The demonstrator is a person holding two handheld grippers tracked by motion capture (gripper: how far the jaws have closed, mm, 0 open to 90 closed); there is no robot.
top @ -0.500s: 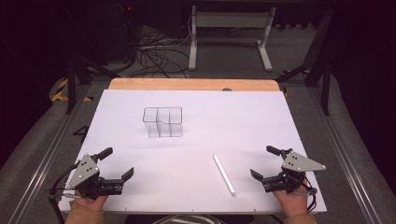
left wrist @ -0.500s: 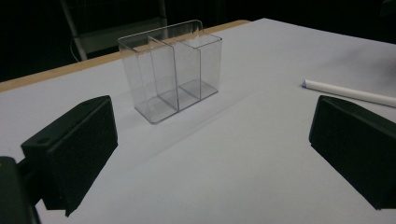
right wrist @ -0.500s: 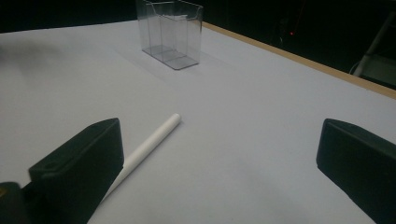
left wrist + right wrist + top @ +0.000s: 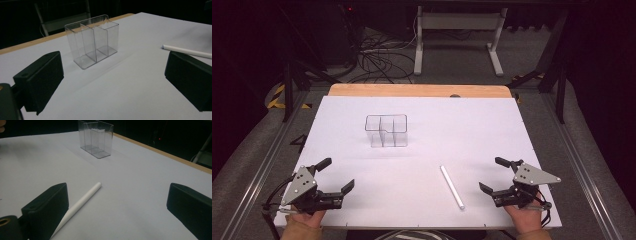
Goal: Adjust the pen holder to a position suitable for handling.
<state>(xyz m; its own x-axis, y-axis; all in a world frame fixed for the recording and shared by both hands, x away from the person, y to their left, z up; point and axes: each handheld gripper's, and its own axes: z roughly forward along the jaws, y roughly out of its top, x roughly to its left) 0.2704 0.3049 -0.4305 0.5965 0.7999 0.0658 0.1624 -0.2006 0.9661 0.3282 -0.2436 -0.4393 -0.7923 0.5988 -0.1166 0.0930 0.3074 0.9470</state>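
A clear plastic organizer with several upright compartments stands empty near the middle of the white table top. A white pen-like stick lies flat at the front right. My left gripper rests open at the front left corner, facing the organizer, with the stick's end off to its right. At the front right, my right gripper is open too, just right of the stick, which passes beside its left jaw; the organizer stands farther off.
The white sheet covers a wooden table whose bare edge shows at the back. Beyond it are a white desk frame and floor cables. Metal rails run along both sides of the table.
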